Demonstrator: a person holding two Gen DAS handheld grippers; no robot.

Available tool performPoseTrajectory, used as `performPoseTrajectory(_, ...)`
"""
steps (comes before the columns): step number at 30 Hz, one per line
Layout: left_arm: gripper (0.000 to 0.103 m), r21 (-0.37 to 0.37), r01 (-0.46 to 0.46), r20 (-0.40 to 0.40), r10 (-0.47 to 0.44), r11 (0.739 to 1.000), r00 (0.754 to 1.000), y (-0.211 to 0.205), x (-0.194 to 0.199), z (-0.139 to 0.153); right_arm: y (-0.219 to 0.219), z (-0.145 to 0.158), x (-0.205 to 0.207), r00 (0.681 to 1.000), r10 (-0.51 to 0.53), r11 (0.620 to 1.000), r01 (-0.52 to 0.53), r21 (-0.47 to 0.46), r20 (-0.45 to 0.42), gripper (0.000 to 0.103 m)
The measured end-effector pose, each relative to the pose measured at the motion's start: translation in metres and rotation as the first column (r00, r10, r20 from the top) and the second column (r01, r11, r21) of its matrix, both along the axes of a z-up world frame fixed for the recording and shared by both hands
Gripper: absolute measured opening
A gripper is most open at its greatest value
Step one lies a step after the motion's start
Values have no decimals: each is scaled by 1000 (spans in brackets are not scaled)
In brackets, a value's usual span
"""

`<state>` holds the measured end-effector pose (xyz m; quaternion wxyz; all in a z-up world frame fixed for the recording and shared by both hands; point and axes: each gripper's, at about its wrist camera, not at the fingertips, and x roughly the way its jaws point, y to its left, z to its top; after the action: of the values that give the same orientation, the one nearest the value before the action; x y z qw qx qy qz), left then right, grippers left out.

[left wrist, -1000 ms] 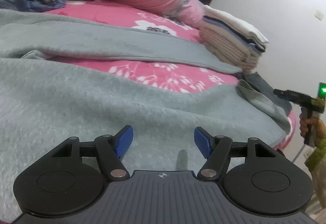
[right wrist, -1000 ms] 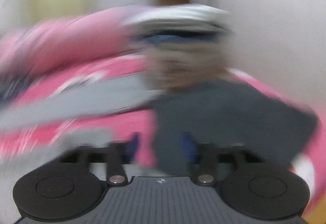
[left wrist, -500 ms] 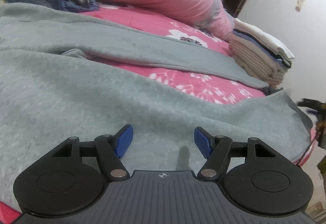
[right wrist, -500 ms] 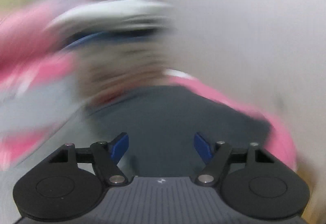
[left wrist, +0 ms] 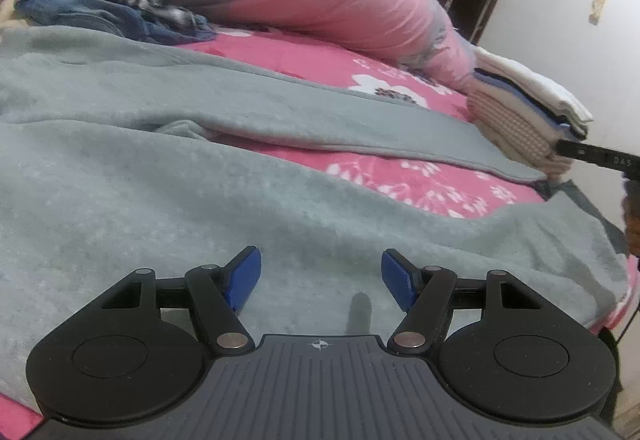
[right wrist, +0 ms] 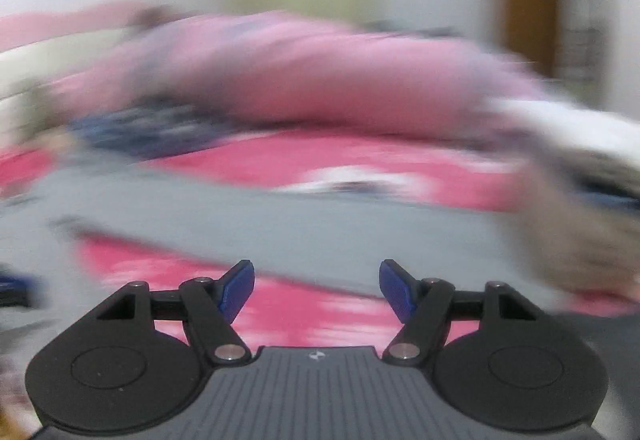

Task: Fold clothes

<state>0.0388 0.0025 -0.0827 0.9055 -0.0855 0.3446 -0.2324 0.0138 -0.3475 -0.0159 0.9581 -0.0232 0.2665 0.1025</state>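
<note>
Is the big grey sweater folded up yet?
Not yet. The grey sweater lies spread across the pink bed sheet, one sleeve stretched out long.

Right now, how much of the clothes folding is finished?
Done: a folded stack sits at the bed's far corner. In hand: nothing. The left hand-held gripper is open over the spread grey garment, the right hand-held gripper is open too. Left: that garment and the crumpled dark pile.

"DAS" on black bar [left wrist: 600, 156], partly readable
</note>
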Motion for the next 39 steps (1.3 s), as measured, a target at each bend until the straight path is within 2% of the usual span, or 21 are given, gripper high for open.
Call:
performPoseTrajectory(2,67,21,-9,-10,9,1000,1000,4,1,-3,42,-12,30,978,188,980,-181,75,-94,69)
performPoseTrajectory(4,67,33,2,-9,-2,999,1000,8,-1,-7,76,-23,59,939,303,952,-289,105,-163,64)
performPoseTrajectory(6,67,48,22,4,-22,999,1000,10,-6,-9,100,-32,86,905,364,931,-344,125,-220,58)
performPoseTrajectory(9,67,90,60,23,-62,994,998,10,-11,-10,118,-48,112,861,413,910,-380,165,-298,53)
performPoseTrajectory(10,67,99,71,29,-74,993,997,11,-13,-11,123,-53,118,845,424,905,-385,179,-327,48)
performPoseTrajectory(14,68,84,106,41,-110,991,993,17,-15,-14,143,-76,134,769,472,882,-407,239,-431,33)
performPoseTrajectory(16,68,65,120,45,-123,991,991,21,-14,-15,148,-78,128,762,476,879,-426,214,-440,27)
performPoseTrajectory(17,68,54,126,46,-128,991,991,23,-14,-15,150,-76,125,756,485,874,-440,207,-441,16)
performPoseTrajectory(18,68,45,130,48,-132,990,990,26,-14,-16,152,-73,122,749,493,868,-453,201,-442,10)
performPoseTrajectory(21,68,24,140,52,-141,990,989,31,-14,-16,161,-64,103,734,525,844,-512,157,-431,6)
performPoseTrajectory(23,68,-3,141,46,-141,990,989,36,-14,-15,170,-60,92,731,538,829,-549,106,-419,5)
performPoseTrajectory(27,68,-56,137,30,-136,989,990,46,-10,-12,177,-58,86,737,535,821,-568,50,-412,5)
performPoseTrajectory(30,68,-43,130,30,-129,991,991,48,-7,-14,177,-62,91,749,520,831,-555,41,-411,5)
performPoseTrajectory(34,68,-20,128,40,-127,992,991,46,-11,-15,183,-67,97,786,483,849,-528,-13,-386,1)
performPoseTrajectory(39,68,27,135,60,-136,990,989,42,-16,-17,194,-53,80,874,430,831,-481,-279,-225,0)
